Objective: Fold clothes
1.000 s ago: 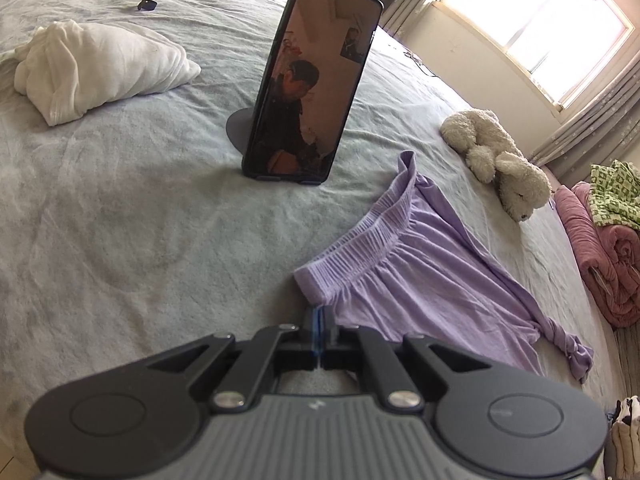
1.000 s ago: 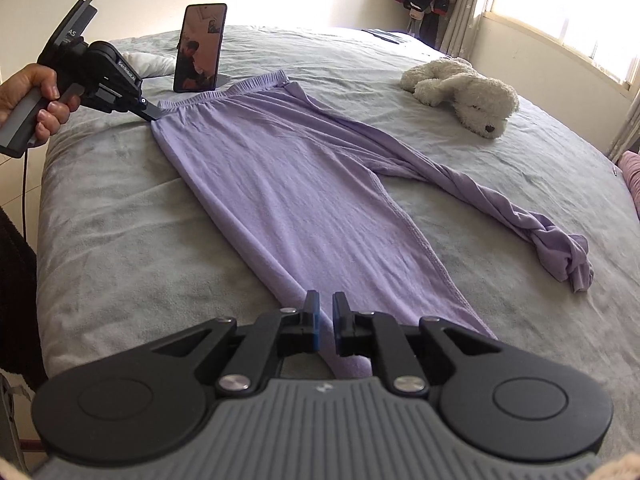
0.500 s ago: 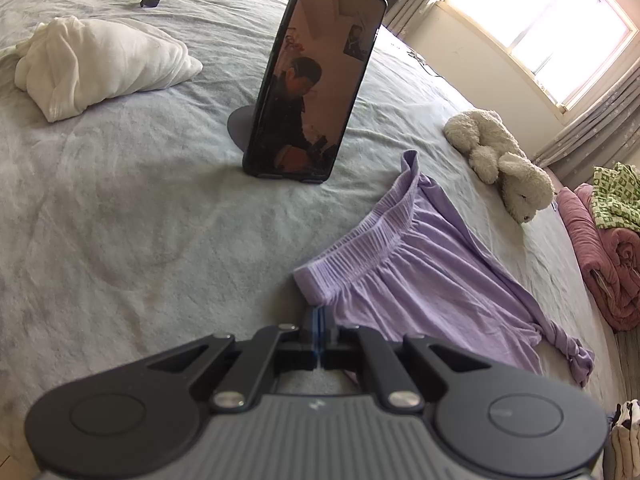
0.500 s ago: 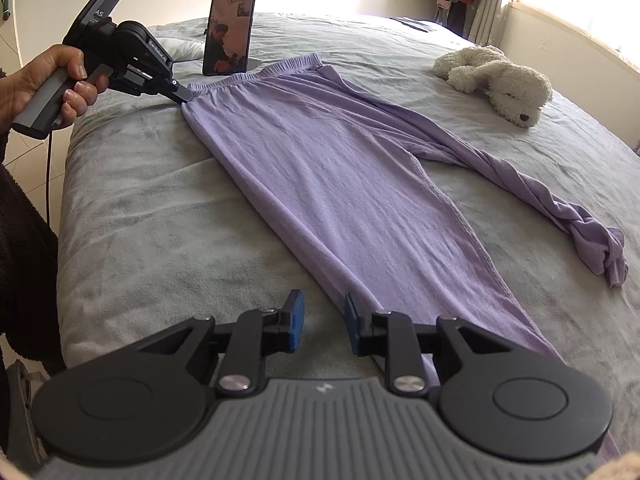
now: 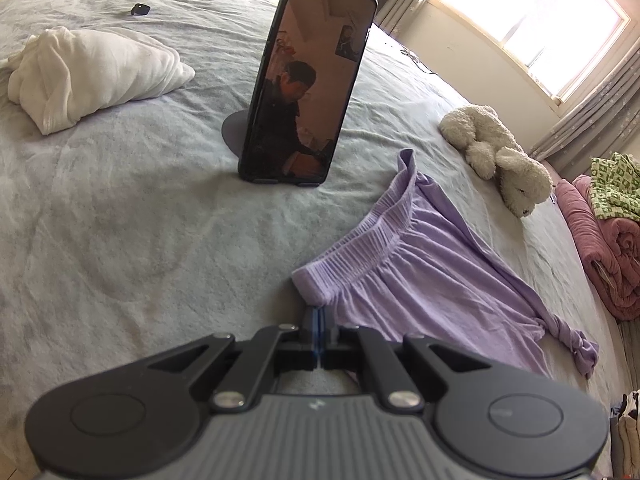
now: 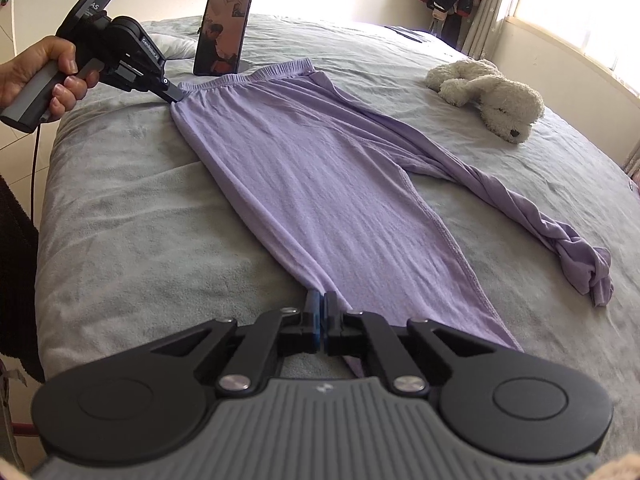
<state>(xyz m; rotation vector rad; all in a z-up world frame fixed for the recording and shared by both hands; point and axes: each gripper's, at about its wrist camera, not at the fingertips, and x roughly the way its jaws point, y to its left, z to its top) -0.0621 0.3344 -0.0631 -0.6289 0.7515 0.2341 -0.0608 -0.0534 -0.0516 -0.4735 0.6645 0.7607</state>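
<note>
**Trousers pinned at two ends on the bed**

On the bed (image 6: 120, 208), lilac trousers (image 6: 320, 184) lie spread, one leg flat, the other twisted away from the phone (image 6: 223, 32). Left gripper (image 5: 319, 316) is clamped on the waistband corner nearest the phone; right gripper (image 6: 321, 312) is clamped on the flat leg's hem. Judged: straightening before folding. Next, untwist the far leg. Bare bed lies beyond it; a plush toy (image 6: 488, 96) sits nearby.

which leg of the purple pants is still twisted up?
The far leg, on the stuffed-dog side: roped and knotted at its cuff. The near leg, pinched by the right gripper, lies flat.
</note>
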